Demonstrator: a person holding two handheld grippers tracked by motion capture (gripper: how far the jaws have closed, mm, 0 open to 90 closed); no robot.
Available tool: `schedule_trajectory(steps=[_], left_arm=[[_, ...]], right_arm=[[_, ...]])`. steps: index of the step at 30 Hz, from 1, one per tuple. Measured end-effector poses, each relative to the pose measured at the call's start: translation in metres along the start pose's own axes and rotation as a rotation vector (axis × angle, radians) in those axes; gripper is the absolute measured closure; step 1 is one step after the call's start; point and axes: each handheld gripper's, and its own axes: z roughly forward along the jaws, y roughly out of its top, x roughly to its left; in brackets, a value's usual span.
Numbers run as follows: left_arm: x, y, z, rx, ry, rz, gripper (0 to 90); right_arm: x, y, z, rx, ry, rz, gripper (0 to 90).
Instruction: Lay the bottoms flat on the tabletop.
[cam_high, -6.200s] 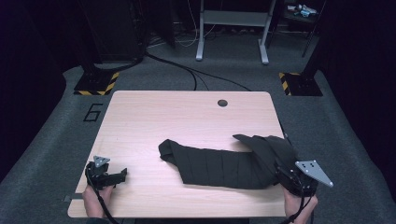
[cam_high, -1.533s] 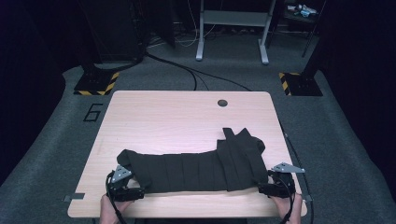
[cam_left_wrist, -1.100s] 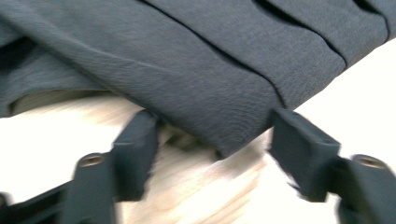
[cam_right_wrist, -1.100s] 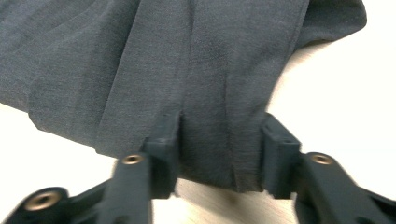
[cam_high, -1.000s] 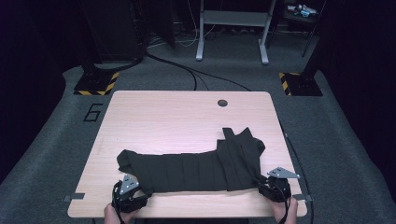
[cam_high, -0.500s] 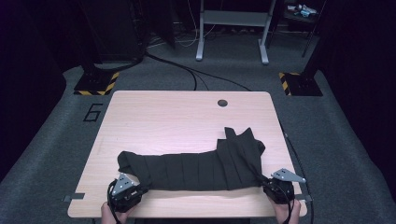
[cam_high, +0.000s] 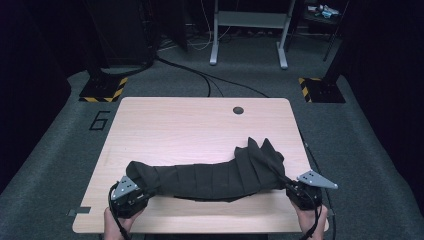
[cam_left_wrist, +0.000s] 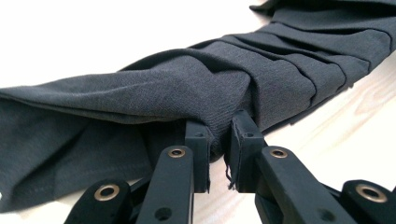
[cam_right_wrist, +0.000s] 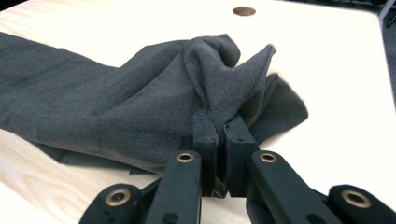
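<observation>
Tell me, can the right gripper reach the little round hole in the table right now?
Probably not: the right gripper is shut on the dark cloth at the near edge, and the round hole lies far across the table.

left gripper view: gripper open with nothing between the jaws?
No. The left gripper is shut on a pinched fold of the dark cloth, which bunches up right above the jaws.

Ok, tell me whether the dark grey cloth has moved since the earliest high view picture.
Yes. The dark grey cloth has spread leftward and toward the near edge of the light wooden table, now stretched between both grippers.
</observation>
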Motion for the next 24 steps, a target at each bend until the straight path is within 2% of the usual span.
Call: schedule_trajectory(steps=[7,8,9,13,14,16,17,18,19,20,21,22,23,24], left_arm=[[0.010,0.028,0.003,0.006,-0.002,0.013,80.7],[0.010,0.028,0.003,0.006,-0.002,0.013,80.8],[0.015,0.037,0.006,0.003,-0.003,0.005,80.8],[0.028,0.059,0.015,0.013,-0.002,-0.001,81.1],[0.028,0.059,0.015,0.013,-0.002,-0.001,81.1],[0.037,0.069,0.023,0.014,-0.007,-0.021,81.2],[0.047,0.081,0.033,0.036,-0.005,-0.025,81.2],[0.047,0.081,0.033,0.036,-0.005,-0.025,81.2],[0.052,0.086,0.039,0.037,-0.002,-0.041,81.2],[0.057,0.091,0.045,0.047,0.001,-0.044,81.1],[0.069,0.102,0.059,0.066,0.013,-0.062,81.0],[0.069,0.102,0.059,0.066,0.013,-0.062,80.9],[0.081,0.111,0.075,0.062,0.028,-0.098,80.8],[0.086,0.116,0.083,0.059,0.042,-0.117,80.7]], right_arm=[[-0.009,0.028,0.006,0.002,0.002,-0.013,85.6],[-0.010,0.033,0.008,0.010,0.000,-0.011,85.6],[-0.012,0.039,0.010,0.010,0.002,-0.014,85.6],[-0.019,0.067,0.024,0.046,0.000,-0.033,85.6],[-0.021,0.075,0.028,0.049,-0.001,-0.034,85.6],[-0.025,0.091,0.039,0.084,-0.001,-0.036,85.5],[-0.029,0.099,0.046,0.088,0.003,-0.037,85.5],[-0.029,0.099,0.046,0.088,0.003,-0.037,85.5],[-0.033,0.107,0.054,0.108,0.007,-0.035,85.3],[-0.041,0.123,0.072,0.133,0.003,-0.019,84.9],[-0.045,0.131,0.083,0.154,-0.001,0.003,84.4],[-0.045,0.131,0.083,0.154,-0.001,0.003,84.4],[-0.057,0.145,0.110,0.168,-0.012,0.045,82.9],[-0.062,0.149,0.120,0.168,-0.018,0.061,82.8]])
